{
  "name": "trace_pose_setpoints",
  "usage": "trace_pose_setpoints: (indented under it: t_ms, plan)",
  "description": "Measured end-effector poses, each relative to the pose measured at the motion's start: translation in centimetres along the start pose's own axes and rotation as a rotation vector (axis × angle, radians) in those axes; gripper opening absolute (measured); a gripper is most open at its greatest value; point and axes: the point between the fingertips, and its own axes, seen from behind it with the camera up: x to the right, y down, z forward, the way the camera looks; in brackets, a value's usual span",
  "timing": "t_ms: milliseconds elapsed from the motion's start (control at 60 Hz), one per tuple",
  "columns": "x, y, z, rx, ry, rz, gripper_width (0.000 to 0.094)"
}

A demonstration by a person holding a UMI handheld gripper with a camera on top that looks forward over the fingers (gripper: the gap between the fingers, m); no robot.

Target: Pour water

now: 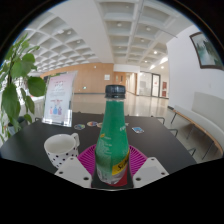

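Note:
A green plastic bottle with a dark cap and a green-and-yellow label stands upright between my gripper's fingers. My gripper is shut on the bottle's lower body, and the pink pads press against it on both sides. A white cup stands on the dark round table, just ahead and to the left of the fingers. Whether the bottle rests on the table or is lifted off it is hidden by the fingers.
A potted plant stands at the left of the table. A white sign card stands upright behind the cup. Small dark items lie at the table's far right. Beyond is a wide hall with benches.

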Motion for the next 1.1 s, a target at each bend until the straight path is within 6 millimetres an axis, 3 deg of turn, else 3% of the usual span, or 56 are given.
trace_pose_setpoints:
  t_ms: [17,117,250,350,417,550,867,983,1100]
  plan:
    - [0.1,-0.7,0.2,0.0,-0.001,0.009,0.0412]
    - [0.1,-0.2,0.0,-0.004,-0.001,0.034,0.0437]
    - [0.0,-0.2,-0.2,0.002,0.003,0.003,0.0557]
    - [-0.6,0.9,-1.2,-0.074,-0.003,0.045,0.0866]
    - [-0.1,1.0,-2.8,-0.1,0.032,0.079,0.0845]
    - [-1.1,0.0,-8.3,-0.112,0.076,0.058,0.0854]
    - [-7.0,-1.6,-24.6,-0.11,0.101,0.026,0.086]
    - [-9.3,-2.3,-29.6,-0.097,0.084,0.019,0.0858]
    - [-10.9,-3.1,-33.1,-0.078,0.068,0.032,0.086]
